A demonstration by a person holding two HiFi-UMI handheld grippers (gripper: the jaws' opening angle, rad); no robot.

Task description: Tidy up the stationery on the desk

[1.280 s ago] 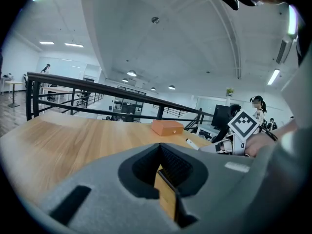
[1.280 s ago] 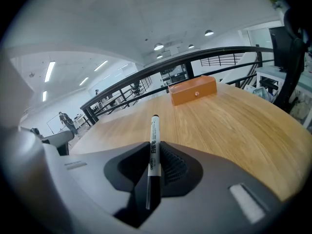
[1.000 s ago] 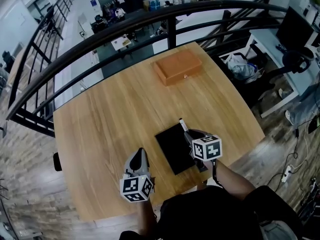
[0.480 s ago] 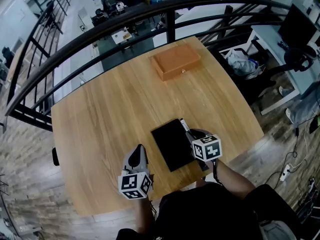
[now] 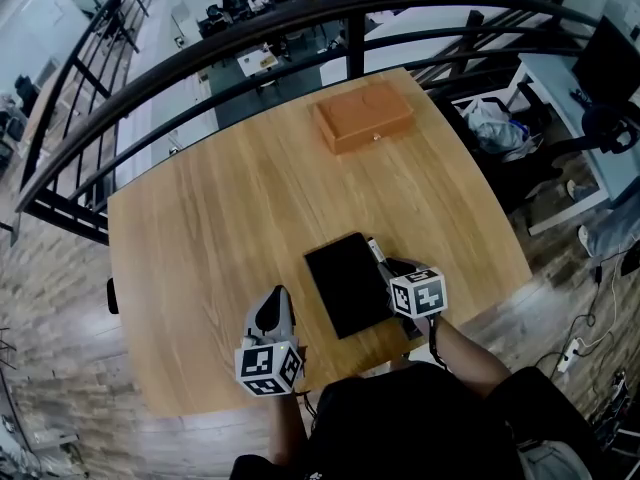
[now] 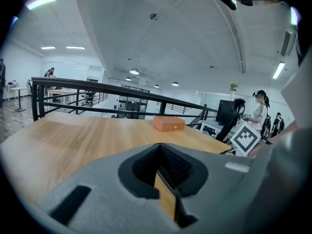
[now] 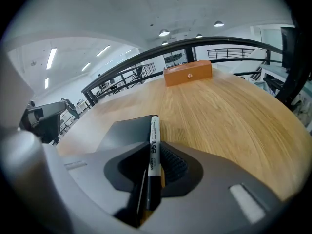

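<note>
Wooden desk (image 5: 200, 228) fills my head view. My right gripper (image 5: 388, 266) has its jaws partly closed, clamped on a white-barrelled whiteboard marker (image 7: 154, 135) whose tip pokes out at the right edge of the black notebook (image 5: 345, 283) on the near side. My left gripper (image 5: 272, 306) is fully closed on nothing, left of the notebook. An orange-brown box (image 5: 364, 118) sits at the far edge.

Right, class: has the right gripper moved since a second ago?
Yes, slightly. The marker tip was just past the far corner of the black notebook and is now just short of it: the right gripper drew back towards the person.
</note>
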